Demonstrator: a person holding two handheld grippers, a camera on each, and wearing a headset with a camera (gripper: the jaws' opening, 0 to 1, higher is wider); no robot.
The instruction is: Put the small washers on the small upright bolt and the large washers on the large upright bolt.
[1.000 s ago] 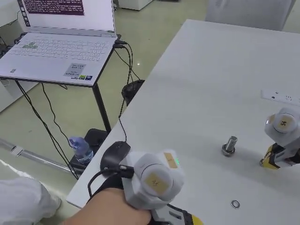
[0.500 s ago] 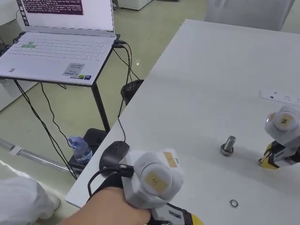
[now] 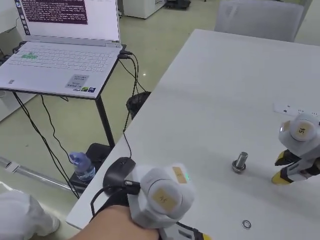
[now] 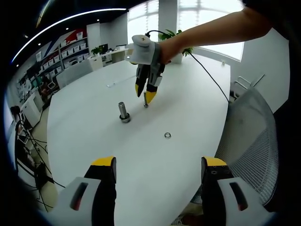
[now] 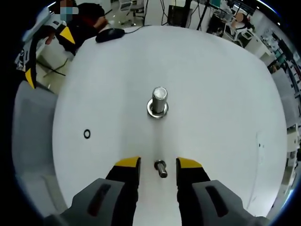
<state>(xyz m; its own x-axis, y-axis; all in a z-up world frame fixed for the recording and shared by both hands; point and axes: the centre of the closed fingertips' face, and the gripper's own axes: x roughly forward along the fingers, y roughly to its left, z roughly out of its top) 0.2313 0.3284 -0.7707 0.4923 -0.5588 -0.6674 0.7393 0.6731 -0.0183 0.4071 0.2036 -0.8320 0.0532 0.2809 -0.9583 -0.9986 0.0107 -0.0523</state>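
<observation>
The right claw (image 5: 158, 163) points down at the bench (image 5: 225, 94) — jaws apart, straddling the small bolt (image 5: 160, 167); the left claw (image 4: 159, 163) is held low, jaws spread wide.

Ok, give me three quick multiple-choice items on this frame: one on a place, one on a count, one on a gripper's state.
1. Where on the table does the small upright bolt stand?
A) between the right gripper's jaws
B) alone at the table's edge
C) lying flat, far from both grippers

2. How many loose washers lie flat on the table?
A) none
B) one
C) four

3. How do the left gripper's jaws stand?
A) shut on a washer
B) shut on nothing
C) open wide, holding nothing

Answers:
1 A: the right gripper view shows the bolt in the gap between the yellow-tipped jaws, touching neither.
2 B: a single ring lies apart from the large upright bolt.
3 C: the left gripper view shows its jaws far apart with bare table between them.
</observation>
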